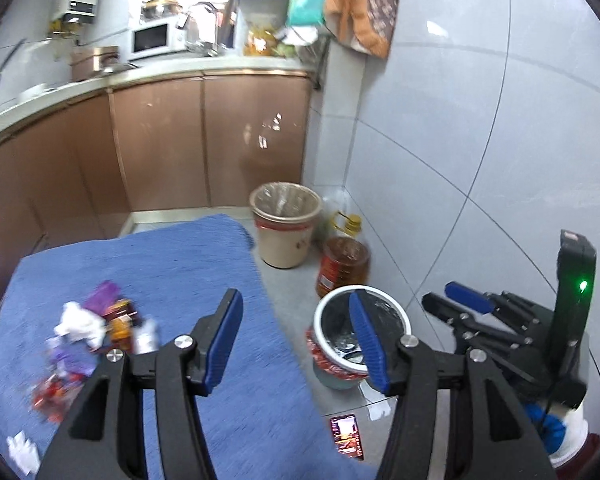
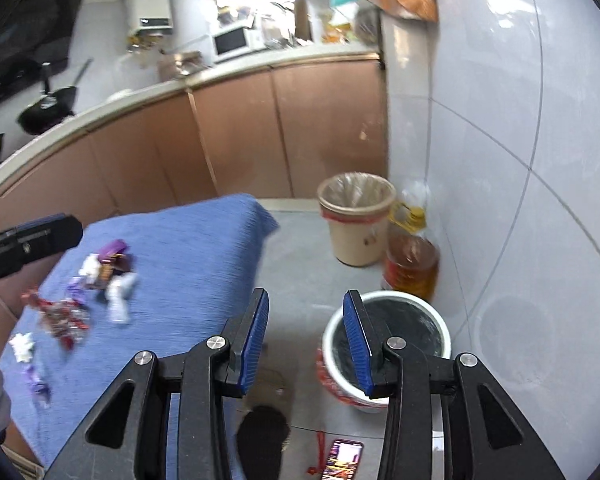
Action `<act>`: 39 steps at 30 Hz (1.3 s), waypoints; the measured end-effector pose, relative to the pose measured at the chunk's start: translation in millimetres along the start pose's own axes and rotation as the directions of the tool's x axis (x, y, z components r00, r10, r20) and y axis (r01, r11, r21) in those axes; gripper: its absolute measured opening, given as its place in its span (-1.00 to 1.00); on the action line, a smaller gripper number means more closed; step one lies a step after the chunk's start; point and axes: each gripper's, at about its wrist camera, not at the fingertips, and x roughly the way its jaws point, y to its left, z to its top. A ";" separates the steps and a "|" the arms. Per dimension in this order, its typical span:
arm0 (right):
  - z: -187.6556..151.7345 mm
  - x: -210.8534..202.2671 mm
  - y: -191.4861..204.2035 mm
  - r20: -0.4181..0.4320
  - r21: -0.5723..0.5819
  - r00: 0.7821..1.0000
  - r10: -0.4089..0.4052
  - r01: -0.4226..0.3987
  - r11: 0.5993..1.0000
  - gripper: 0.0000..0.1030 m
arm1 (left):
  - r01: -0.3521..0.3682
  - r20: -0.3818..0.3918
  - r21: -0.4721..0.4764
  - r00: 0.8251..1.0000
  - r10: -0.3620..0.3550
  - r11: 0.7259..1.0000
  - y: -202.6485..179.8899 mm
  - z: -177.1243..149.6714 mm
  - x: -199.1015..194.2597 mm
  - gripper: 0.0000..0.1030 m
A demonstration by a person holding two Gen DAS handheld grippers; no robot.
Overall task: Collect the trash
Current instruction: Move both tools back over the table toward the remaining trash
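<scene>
A pile of trash (image 1: pixel 92 332) (image 2: pixel 92 280) lies on a table under a blue cloth (image 1: pixel 188 264) (image 2: pixel 188 248): crumpled white tissue with purple, red and orange wrappers. A loose tissue scrap (image 1: pixel 20 448) (image 2: pixel 22 346) lies nearer the front. My left gripper (image 1: pixel 295 296) hovers open and empty over the cloth's right edge. My right gripper (image 2: pixel 306 296) (image 1: pixel 448 300) is also open and empty, raised over the floor to the right of the table. On the floor stands a white bin with a black liner (image 1: pixel 320 320) (image 2: pixel 444 326), below and just right of both grippers.
A beige bin with a clear liner (image 1: pixel 284 248) (image 2: pixel 352 244) stands further back by the tiled wall. An oil bottle (image 1: pixel 344 264) (image 2: pixel 412 264) stands beside it. A lit phone (image 1: pixel 348 436) (image 2: pixel 342 460) lies on the floor. Brown cabinets and a cluttered counter run behind.
</scene>
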 end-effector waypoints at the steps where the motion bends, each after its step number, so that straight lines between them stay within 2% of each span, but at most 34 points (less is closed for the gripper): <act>1: 1.3 -9.0 8.9 0.009 -0.011 1.000 0.013 -0.013 1.000 -0.25 | -0.011 0.010 -0.007 1.000 0.011 1.000 5.6 -2.9 -9.9 0.05; 6: 3.2 -40.3 46.1 0.036 -0.055 0.996 0.084 -0.082 0.995 -0.20 | -0.082 0.061 -0.049 0.995 0.085 0.995 47.4 -28.2 -66.6 0.06; 13: 2.2 -39.4 84.2 0.022 -0.091 0.981 0.193 -0.190 0.978 -0.17 | -0.204 0.066 -0.118 0.975 0.213 0.972 111.7 -64.6 -109.1 0.06; 16: 1.5 -27.4 98.3 -0.003 -0.103 0.973 0.232 -0.231 0.968 -0.17 | -0.233 0.055 -0.160 0.968 0.244 0.959 140.3 -77.8 -117.2 0.06; 21: -0.2 1.2 116.9 -0.051 -0.119 0.959 0.277 -0.282 0.952 -0.15 | -0.251 0.033 -0.174 0.965 0.260 0.952 166.0 -95.3 -113.6 0.06; 26: -1.8 40.6 134.0 -0.111 -0.124 0.944 0.310 -0.323 0.938 -0.14 | -0.237 0.003 -0.143 0.971 0.239 0.961 179.8 -106.5 -91.5 0.05; 37: -13.6 132.0 183.3 -0.261 -0.163 0.899 0.351 -0.400 0.902 -0.11 | -0.214 -0.070 -0.068 0.975 0.209 0.974 195.0 -110.3 -32.7 0.04; 39: -15.9 146.0 192.8 -0.285 -0.170 0.890 0.356 -0.413 0.895 -0.11 | -0.211 -0.075 -0.069 0.976 0.206 0.975 198.5 -110.1 -26.6 -0.04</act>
